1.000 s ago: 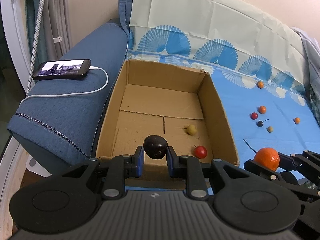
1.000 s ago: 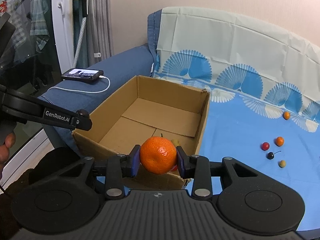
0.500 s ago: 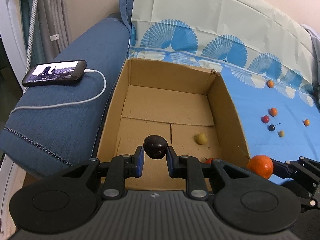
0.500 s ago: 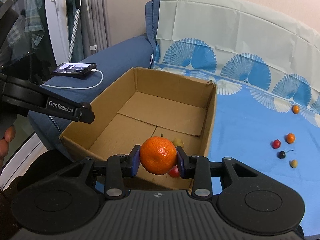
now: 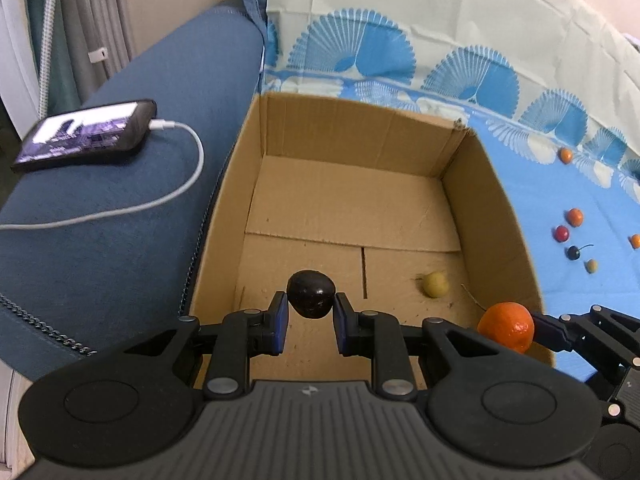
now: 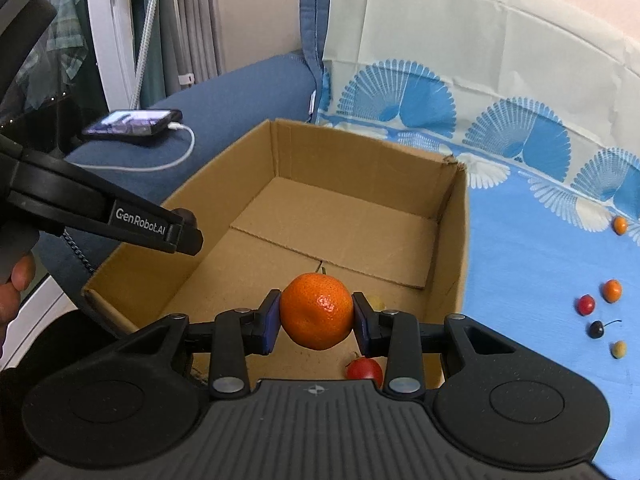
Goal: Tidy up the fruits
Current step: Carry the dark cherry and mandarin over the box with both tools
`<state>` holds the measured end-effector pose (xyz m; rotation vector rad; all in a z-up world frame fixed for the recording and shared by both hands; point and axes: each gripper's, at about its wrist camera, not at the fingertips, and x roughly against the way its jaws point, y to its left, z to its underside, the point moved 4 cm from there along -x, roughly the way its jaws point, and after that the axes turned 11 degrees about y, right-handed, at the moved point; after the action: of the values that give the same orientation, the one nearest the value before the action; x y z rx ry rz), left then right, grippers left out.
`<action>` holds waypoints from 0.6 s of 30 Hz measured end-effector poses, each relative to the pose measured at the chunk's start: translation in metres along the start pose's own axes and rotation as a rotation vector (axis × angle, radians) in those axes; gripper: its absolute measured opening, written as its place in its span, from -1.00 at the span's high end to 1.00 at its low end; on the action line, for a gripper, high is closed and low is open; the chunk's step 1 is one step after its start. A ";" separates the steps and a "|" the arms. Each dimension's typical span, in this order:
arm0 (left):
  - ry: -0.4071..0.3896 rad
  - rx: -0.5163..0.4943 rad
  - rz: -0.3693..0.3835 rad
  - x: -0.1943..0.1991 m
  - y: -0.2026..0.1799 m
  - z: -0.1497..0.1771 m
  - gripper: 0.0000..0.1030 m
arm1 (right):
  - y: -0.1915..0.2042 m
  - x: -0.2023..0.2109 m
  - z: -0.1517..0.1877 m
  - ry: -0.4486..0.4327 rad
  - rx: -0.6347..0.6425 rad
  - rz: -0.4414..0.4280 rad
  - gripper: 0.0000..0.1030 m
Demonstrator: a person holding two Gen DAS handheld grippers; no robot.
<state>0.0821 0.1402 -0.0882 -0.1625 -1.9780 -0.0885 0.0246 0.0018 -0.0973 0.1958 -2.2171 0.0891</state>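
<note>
Plum [image 5: 311,294], tangerine [image 6: 316,311] in clamped jaws.

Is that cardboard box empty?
No. The cardboard box already holds a yellow-green fruit and a red fruit on its floor.

Upper left of frame: black smartphone [image 5: 86,134], screen lit, lying flat on blue fabric sofa armrest [image 5: 132,208]. White charging cable [image 5: 168,196] plugged into its right end, looping across armrest. Grey curtain folds [image 6: 192,16] behind.

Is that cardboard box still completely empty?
No, the cardboard box already holds a red fruit and a yellowish fruit lying on its floor.
</note>
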 end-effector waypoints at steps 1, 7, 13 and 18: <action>0.007 0.000 0.000 -0.004 0.000 0.000 0.49 | -0.001 -0.004 0.000 0.008 0.000 0.000 0.26; 0.051 -0.004 0.001 -0.028 0.001 -0.002 0.49 | -0.004 -0.025 0.001 0.051 -0.004 -0.002 0.26; 0.085 -0.016 -0.009 -0.049 0.001 -0.003 0.49 | -0.006 -0.040 0.003 0.073 0.005 0.002 0.26; 0.105 -0.023 -0.018 -0.061 0.001 -0.004 0.49 | -0.008 -0.049 0.003 0.085 0.004 0.001 0.26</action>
<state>0.1099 0.1363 -0.1421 -0.1518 -1.8749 -0.1294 0.0528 -0.0013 -0.1382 0.1900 -2.1323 0.1005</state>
